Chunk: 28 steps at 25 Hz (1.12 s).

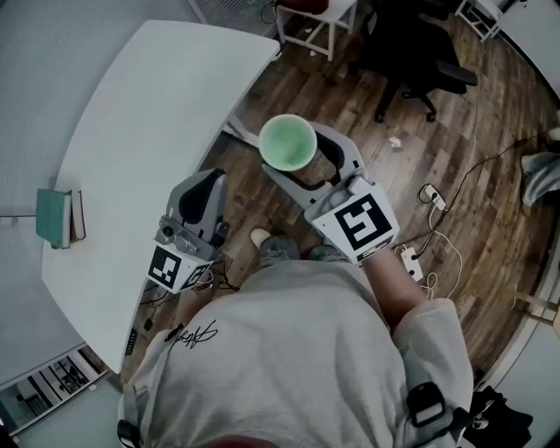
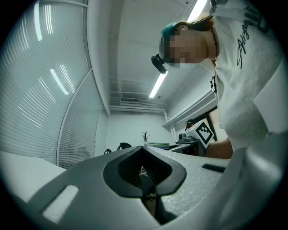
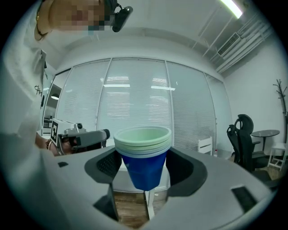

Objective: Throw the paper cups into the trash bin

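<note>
A nested stack of paper cups [image 1: 287, 142], pale green inside, is held upright over the wooden floor with my right gripper [image 1: 303, 163] shut on it. In the right gripper view the outer cup of the stack [image 3: 144, 155] is blue, pale green rims show above it, and the right gripper [image 3: 145, 170] clamps its sides. My left gripper [image 1: 204, 185] is shut on nothing beside the table edge. In its own view the left gripper [image 2: 144, 174] points up into the room. No trash bin is in view.
A white table [image 1: 149, 114] fills the left, with books [image 1: 59, 217] near its left edge. A black office chair [image 1: 411, 52] and a white frame [image 1: 319, 22] stand ahead. Cables and a power strip [image 1: 409, 260] lie on the floor at right.
</note>
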Available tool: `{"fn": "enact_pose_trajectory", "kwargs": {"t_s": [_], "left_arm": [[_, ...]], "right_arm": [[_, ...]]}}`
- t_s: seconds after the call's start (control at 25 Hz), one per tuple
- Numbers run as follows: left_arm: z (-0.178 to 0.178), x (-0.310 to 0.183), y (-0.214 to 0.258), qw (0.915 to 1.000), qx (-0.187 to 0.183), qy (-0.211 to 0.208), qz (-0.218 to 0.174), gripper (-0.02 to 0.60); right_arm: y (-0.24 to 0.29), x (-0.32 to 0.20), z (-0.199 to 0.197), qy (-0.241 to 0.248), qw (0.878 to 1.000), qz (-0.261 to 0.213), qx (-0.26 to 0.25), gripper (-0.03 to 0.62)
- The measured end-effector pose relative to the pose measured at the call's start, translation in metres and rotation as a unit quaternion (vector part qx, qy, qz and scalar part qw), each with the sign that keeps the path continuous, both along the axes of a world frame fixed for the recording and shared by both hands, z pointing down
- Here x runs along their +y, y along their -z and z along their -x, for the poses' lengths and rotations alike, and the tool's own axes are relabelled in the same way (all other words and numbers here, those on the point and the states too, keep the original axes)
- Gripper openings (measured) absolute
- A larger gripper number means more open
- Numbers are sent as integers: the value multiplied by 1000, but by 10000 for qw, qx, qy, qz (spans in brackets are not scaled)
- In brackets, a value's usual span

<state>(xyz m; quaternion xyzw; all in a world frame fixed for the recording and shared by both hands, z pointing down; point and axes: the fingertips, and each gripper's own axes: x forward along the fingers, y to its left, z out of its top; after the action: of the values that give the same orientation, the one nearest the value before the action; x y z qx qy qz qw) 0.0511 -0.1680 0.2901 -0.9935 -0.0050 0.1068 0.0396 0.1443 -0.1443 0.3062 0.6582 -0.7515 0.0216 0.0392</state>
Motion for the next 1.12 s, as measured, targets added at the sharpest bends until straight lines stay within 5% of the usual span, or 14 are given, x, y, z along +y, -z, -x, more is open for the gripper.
{"fn": "enact_pose_trajectory", "kwargs": {"t_s": [1.12], "left_arm": [[-178,130,-26,9892,-217,-1452,-29,-6]], "right_arm": [[-23,166,-147,-1238,9922,-28,-159,310]]}}
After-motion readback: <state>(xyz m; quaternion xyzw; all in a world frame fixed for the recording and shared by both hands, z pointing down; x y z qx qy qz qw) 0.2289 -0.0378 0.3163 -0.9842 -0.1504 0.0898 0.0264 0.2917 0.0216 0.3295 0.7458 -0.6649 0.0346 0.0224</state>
